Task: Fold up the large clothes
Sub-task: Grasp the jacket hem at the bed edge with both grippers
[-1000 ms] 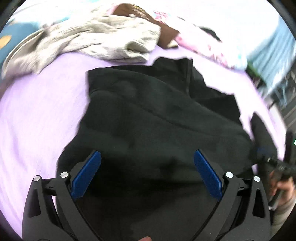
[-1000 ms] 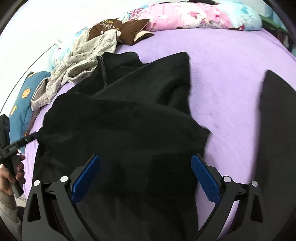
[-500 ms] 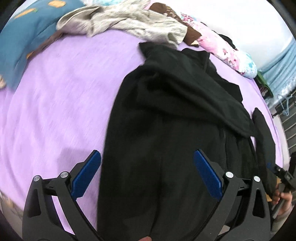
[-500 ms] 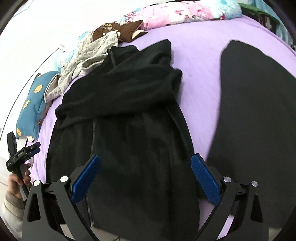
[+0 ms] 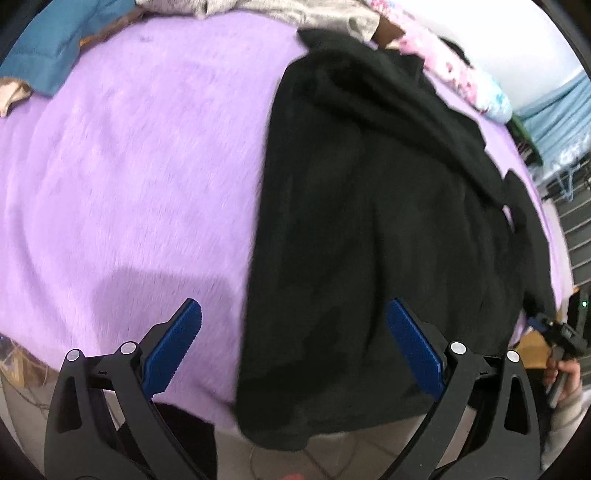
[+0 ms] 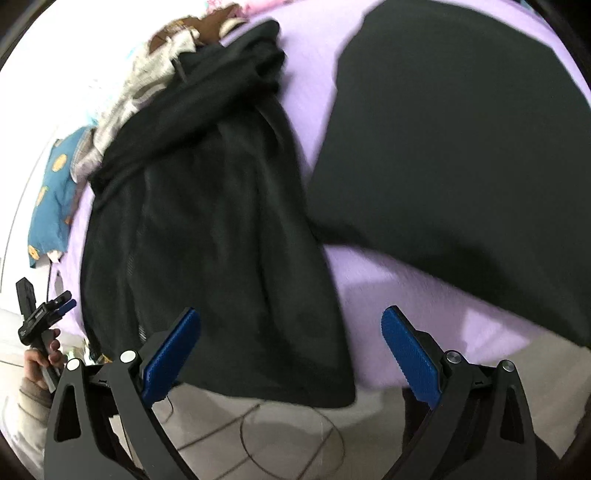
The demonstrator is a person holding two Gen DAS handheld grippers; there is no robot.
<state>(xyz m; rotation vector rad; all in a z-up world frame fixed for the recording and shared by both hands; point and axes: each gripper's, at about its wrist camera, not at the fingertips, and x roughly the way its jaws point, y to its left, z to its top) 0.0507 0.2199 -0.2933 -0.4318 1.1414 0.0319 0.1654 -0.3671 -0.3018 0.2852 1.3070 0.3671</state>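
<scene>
Left wrist view: my left claw hangs spread wide, gripping nothing, above the near edge of the bed.
Garment there: the black zip jacket lies lengthwise on the purple cover, hem toward me and draped over the bed's edge, collar far off by the grey top and floral pillow.
Other claw: my right claw shows at the far right, beside the hem corner; too small there to read its jaws.
Right wrist view: my right claw is also spread wide and empty, poised over the hem's right part.
Neighbours: another black garment lies just beside the jacket on the right; a blue cushion sits far left, and my left claw is by the left hem corner.
Handling: it looks soft, thick, limp and fairly heavy, so it will likely sag and slide.
Hold: I judge the two hem corners best, pinching all layers.
</scene>
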